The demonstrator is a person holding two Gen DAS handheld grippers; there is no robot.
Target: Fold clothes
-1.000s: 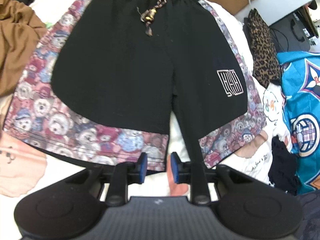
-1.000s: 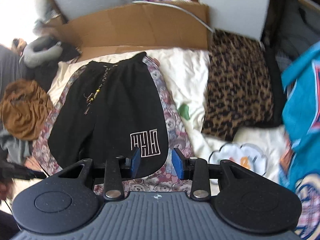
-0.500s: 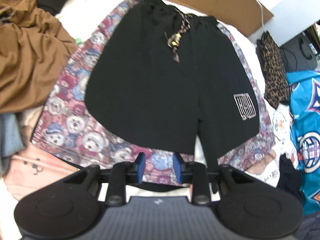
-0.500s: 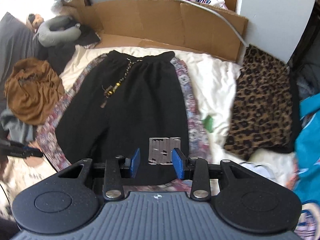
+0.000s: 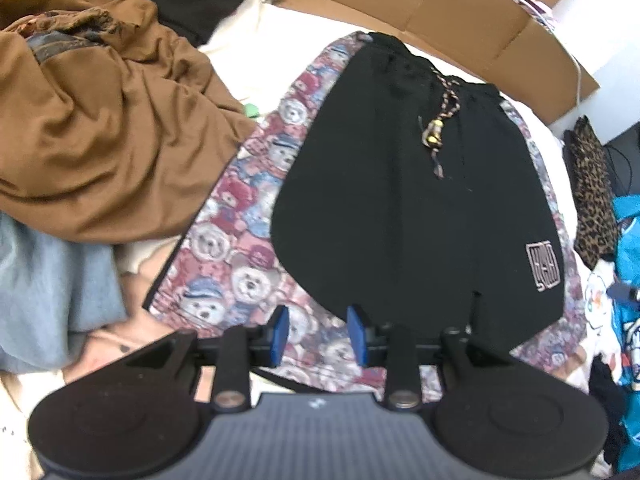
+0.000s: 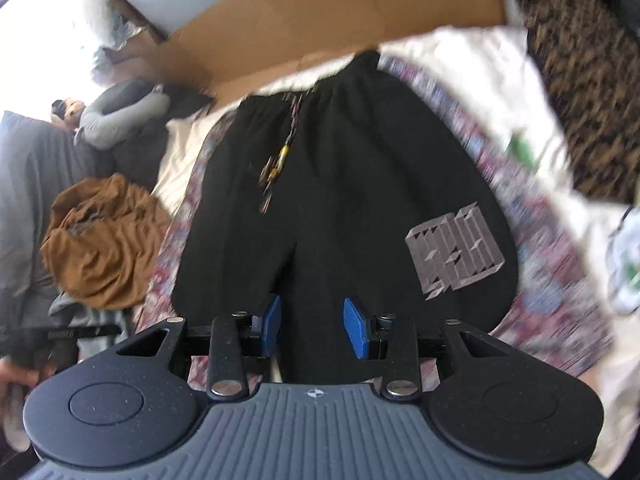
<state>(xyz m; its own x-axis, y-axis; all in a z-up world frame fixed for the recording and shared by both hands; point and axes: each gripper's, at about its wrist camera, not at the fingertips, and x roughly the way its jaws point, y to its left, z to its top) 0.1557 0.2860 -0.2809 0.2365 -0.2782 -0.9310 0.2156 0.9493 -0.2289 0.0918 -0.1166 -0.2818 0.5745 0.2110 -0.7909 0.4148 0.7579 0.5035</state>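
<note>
Black shorts (image 5: 400, 208) with bear-print side panels (image 5: 240, 232) lie spread flat on a white bedsheet, waistband far, hems near. A beaded drawstring (image 5: 438, 128) hangs from the waist, and a white logo (image 5: 544, 268) marks one leg. My left gripper (image 5: 318, 334) is open, hovering over the hem of the left leg's bear panel. In the right wrist view the shorts (image 6: 340, 200) fill the middle, blurred by motion. My right gripper (image 6: 312, 324) is open over the crotch and inner hems, holding nothing.
A crumpled brown garment (image 5: 92, 120) and light blue cloth (image 5: 44, 292) lie left of the shorts. Leopard-print fabric (image 5: 592, 192) and a teal printed garment (image 5: 628, 320) sit to the right. Cardboard (image 6: 320, 24) lines the far edge. A grey neck pillow (image 6: 120, 116) rests at the far left.
Both grippers have shifted left along the shorts' hems: the left from the crotch gap to the left leg's bear panel, the right from the logo leg toward the crotch. Both stay open.
</note>
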